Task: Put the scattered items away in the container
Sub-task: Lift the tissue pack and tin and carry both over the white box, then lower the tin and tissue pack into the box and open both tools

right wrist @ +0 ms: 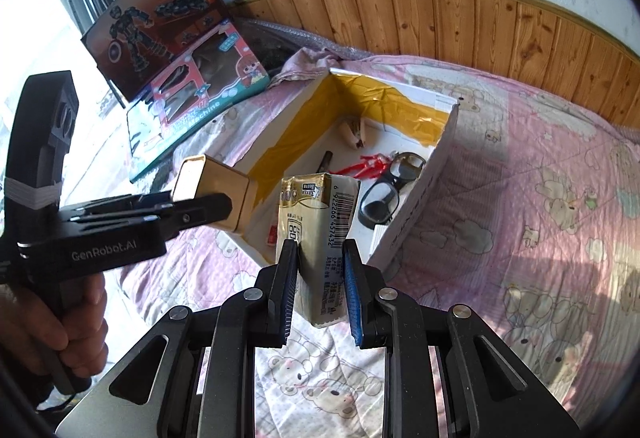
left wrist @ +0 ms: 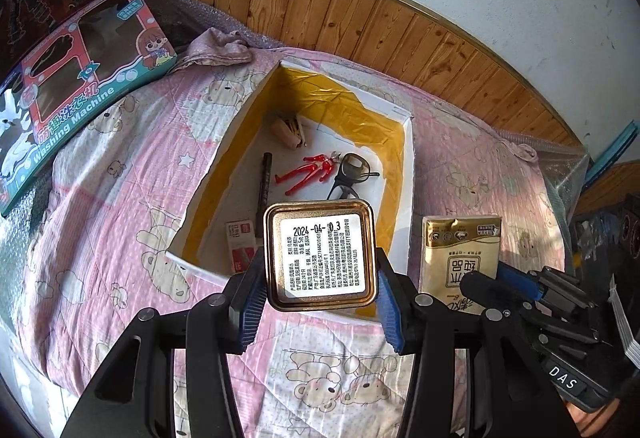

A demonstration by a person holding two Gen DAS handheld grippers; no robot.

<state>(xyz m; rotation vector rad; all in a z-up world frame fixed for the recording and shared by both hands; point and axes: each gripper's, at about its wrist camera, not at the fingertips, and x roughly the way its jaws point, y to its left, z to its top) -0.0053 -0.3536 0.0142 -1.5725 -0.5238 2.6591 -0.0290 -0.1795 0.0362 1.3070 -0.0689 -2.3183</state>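
Note:
My left gripper (left wrist: 320, 274) is shut on a square gold tin (left wrist: 320, 256) with a white date label, held just above the near wall of a white cardboard box (left wrist: 406, 173) taped yellow inside. The tin (right wrist: 216, 189) and the left gripper (right wrist: 224, 203) also show in the right wrist view. My right gripper (right wrist: 320, 278) is shut on a gold tissue pack (right wrist: 316, 238), held upright near the box's (right wrist: 424, 193) front corner; the pack (left wrist: 460, 258) appears right of the tin. Inside the box lie a red figure (left wrist: 308, 171), black glasses (left wrist: 352, 173), a pen (left wrist: 266, 177), a beige clip (left wrist: 290, 131) and a small red-and-white card box (left wrist: 240, 244).
The box sits on a pink bear-print quilt (left wrist: 120, 205). Two toy boxes, one a washing-machine toy box (left wrist: 80, 77), lean at the far left by the wood-panelled wall (left wrist: 400, 29). A crumpled cloth (left wrist: 218, 47) lies behind the box. A hand (right wrist: 52, 322) grips the left tool.

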